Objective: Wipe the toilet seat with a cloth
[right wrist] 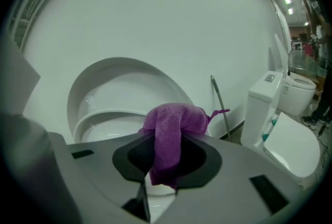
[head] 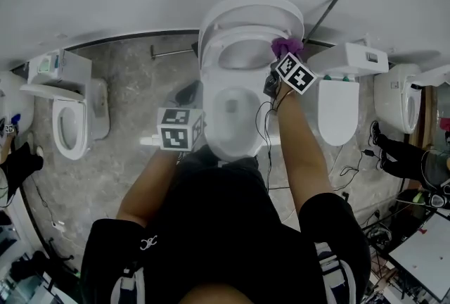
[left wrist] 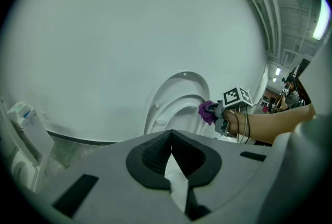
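Note:
A white toilet stands in the middle of the head view with its lid and seat raised against the wall. My right gripper is shut on a purple cloth at the right side of the raised seat. In the right gripper view the cloth hangs folded over the shut jaws, with the seat just behind it. My left gripper hovers left of the bowl, shut with nothing in it. From there the seat and the cloth show at the right.
More toilets stand at the left, the right and the far right. A thin metal rod leans on the wall behind. Cables trail from the right gripper. A person's legs show at the right edge.

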A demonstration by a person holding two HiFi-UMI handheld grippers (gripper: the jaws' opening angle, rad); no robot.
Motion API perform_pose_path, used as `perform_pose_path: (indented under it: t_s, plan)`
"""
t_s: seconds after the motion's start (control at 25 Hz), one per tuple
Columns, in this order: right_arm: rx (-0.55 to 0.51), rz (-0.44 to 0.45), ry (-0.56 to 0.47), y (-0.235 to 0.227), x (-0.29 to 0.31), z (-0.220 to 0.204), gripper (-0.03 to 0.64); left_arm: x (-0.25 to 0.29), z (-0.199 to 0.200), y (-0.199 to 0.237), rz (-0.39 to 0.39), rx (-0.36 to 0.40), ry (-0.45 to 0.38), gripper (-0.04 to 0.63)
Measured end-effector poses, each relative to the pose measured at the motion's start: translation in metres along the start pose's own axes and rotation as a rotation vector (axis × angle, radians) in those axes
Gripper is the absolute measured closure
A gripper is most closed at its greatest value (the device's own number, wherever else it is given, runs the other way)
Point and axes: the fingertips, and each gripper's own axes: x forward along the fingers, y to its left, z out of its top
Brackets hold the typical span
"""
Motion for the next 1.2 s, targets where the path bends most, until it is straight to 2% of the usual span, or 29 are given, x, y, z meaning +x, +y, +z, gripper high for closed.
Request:
perform_pose_path:
  t_s: [0.12,0.44,0.56,0.88,1.08,1.2]
  plan:
    - [-0.035,0.044,-0.026,0.016,-0.003,0.004,0.52,-0.001,0.0,0.004,0.003,-0.007,-0.006,0.588]
    - [-0.256,0.162,-0.074,0.076,-0.013,0.013,0.52,-0.016,-0.01,0.009,0.031,-0.028,-0.012,0.588]
    - [-0.324,0.189,-0.058,0.098,-0.014,0.011,0.52,-0.022,-0.016,0.012,0.049,-0.04,-0.014,0.588]
    - [-0.596,0.269,-0.021,0.154,-0.019,-0.011,0.52,-0.043,-0.024,0.025,0.095,-0.076,-0.036,0.588]
    - [-0.698,0.356,0.033,0.186,-0.015,-0.037,0.52,-0.049,-0.032,0.032,0.117,-0.106,-0.044,0.588]
    - [-0.714,0.384,0.074,0.2,-0.009,-0.051,0.52,-0.053,-0.037,0.037,0.128,-0.123,-0.05,0.588]
